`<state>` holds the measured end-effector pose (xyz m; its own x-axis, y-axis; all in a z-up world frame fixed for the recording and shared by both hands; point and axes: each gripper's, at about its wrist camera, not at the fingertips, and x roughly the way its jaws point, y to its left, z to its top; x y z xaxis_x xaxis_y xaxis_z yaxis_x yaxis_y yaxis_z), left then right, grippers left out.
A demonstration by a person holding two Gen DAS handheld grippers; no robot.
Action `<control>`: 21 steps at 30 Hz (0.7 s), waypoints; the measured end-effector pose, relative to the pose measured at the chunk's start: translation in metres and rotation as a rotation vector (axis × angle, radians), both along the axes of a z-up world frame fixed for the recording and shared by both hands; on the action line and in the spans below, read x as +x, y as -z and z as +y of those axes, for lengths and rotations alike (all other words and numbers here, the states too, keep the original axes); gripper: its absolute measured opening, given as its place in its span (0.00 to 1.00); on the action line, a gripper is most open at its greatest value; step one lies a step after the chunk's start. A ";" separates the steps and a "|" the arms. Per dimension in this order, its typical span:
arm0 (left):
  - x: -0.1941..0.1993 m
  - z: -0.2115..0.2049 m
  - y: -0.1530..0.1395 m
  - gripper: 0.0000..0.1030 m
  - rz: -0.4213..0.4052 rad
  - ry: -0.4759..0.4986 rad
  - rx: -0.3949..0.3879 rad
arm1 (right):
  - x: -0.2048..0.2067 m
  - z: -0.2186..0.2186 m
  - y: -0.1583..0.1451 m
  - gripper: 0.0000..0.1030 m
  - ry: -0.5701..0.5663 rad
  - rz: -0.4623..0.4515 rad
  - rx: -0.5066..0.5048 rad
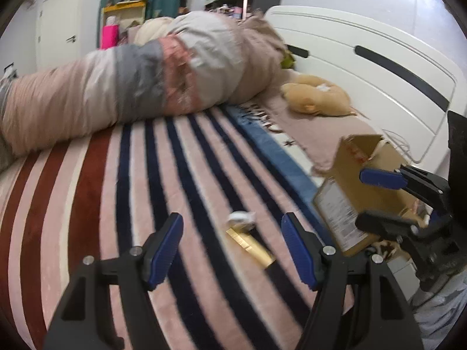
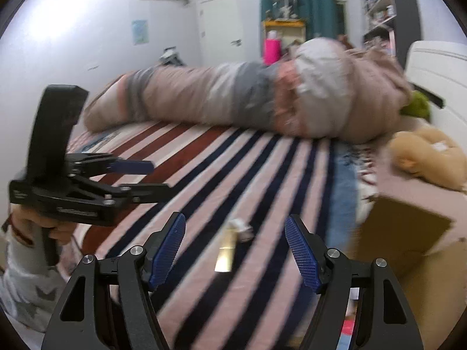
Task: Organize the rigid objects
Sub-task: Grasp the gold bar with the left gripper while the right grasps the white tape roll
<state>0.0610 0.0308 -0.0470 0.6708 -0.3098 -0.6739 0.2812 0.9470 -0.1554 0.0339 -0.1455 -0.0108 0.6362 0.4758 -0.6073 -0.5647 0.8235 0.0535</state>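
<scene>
Your left gripper (image 1: 232, 250) and right gripper (image 2: 235, 252) both hang with fingers spread, holding nothing. Gold bar (image 1: 251, 246) lies on the striped blanket (image 1: 87, 204) near its right edge, touching a white scrap (image 1: 240, 218), beside the box (image 1: 359, 180).

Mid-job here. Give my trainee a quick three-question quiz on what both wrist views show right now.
1. True or false: the left gripper holds the gold bar.
2. What lies at the bar's far end: A) small white object B) pink bottle C) clock?
3. On which side of the striped blanket does the cardboard box stand?

Key: 1 false, both grippers open and empty; 2 A, the small white object; 3 right.
</scene>
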 end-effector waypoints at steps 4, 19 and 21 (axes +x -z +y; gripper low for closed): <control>-0.003 0.022 0.027 0.65 0.039 -0.032 -0.048 | 0.011 0.030 0.040 0.65 -0.010 0.131 0.012; 0.017 0.033 0.095 0.65 0.178 -0.064 -0.099 | 0.061 0.064 0.155 0.51 -0.138 0.321 0.108; 0.021 0.033 0.096 0.65 0.182 -0.063 -0.100 | 0.061 0.070 0.155 0.51 -0.153 0.318 0.103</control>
